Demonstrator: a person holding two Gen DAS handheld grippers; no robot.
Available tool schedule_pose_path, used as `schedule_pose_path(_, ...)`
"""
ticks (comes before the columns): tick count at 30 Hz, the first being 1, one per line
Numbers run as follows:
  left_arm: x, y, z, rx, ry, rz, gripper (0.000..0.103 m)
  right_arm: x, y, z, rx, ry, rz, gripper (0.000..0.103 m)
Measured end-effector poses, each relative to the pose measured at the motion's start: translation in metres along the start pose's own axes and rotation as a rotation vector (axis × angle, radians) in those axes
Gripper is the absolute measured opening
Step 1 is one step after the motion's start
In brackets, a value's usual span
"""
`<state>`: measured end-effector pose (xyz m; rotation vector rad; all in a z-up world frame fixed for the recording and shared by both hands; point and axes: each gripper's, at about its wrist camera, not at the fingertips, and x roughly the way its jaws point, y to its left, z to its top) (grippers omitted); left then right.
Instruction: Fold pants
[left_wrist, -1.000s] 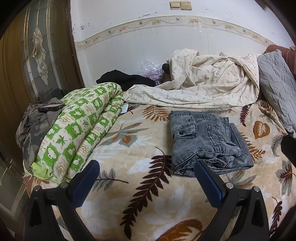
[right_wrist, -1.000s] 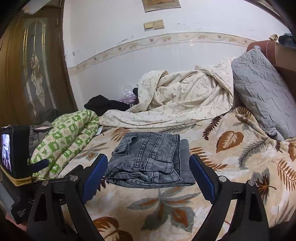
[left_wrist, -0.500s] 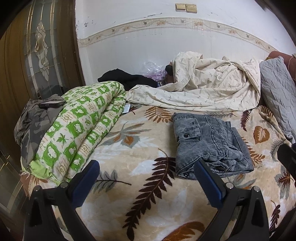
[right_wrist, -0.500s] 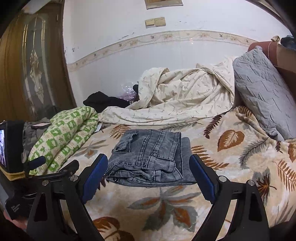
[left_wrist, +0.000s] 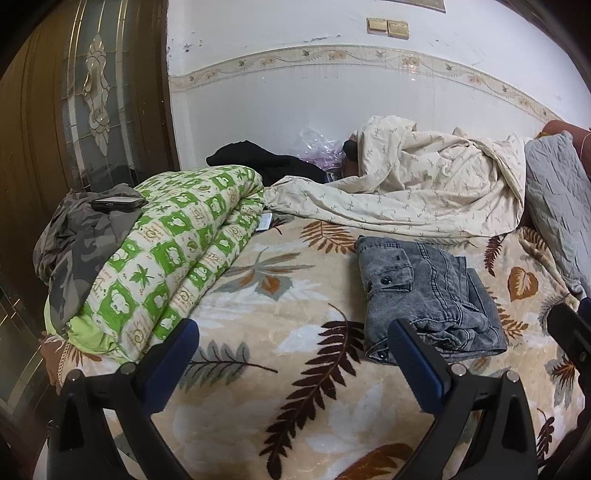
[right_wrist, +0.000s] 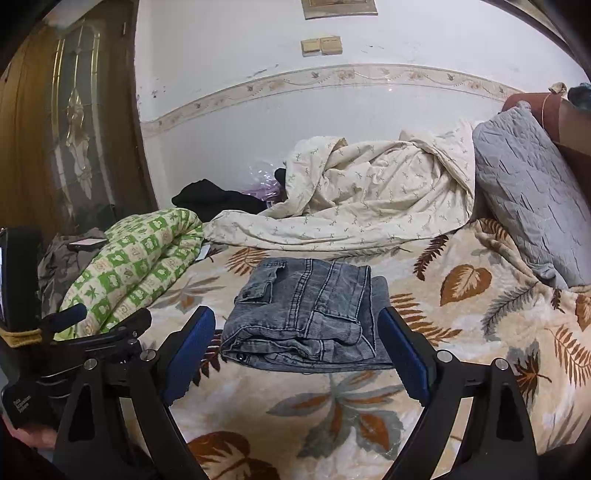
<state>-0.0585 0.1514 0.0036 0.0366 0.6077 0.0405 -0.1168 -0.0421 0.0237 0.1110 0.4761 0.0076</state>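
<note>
Grey denim pants (left_wrist: 424, 295) lie folded into a compact stack on the leaf-patterned blanket (left_wrist: 280, 317). My left gripper (left_wrist: 291, 343) hangs open over the blanket, left of and short of the stack, with nothing between its blue pads. In the right wrist view the same pants (right_wrist: 306, 314) rest just beyond my right gripper (right_wrist: 297, 338), whose jaws stand wide apart and hold nothing. The left gripper's body (right_wrist: 74, 343) shows at the left of that view, with part of a hand at the lower left corner.
A rolled green-and-white quilt (left_wrist: 173, 258) with a camouflage garment (left_wrist: 81, 243) and a phone (left_wrist: 118, 203) on it lies at the left. A crumpled cream sheet (left_wrist: 413, 184) and black clothes (left_wrist: 266, 162) sit at the back by the wall. A grey pillow (right_wrist: 532, 192) leans at right.
The left gripper has drawn back and slightly left, so the pants sit further right and smaller in its view. The right gripper has barely moved. The pants lie as before.
</note>
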Motion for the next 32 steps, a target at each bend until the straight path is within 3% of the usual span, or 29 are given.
schedule_pose_path(24, 0.002, 0.027, 0.017, -0.041, -0.026, -0.016, 0.103, 0.011, 0.028, 0.01, -0.041, -0.005, -0.003, 0.09)
schedule_pose_path(32, 0.009, 0.03, 0.022, -0.047, -0.029, -0.052, 0.103, 0.022, 0.032, 0.015, -0.034, 0.0, 0.003, 0.09)
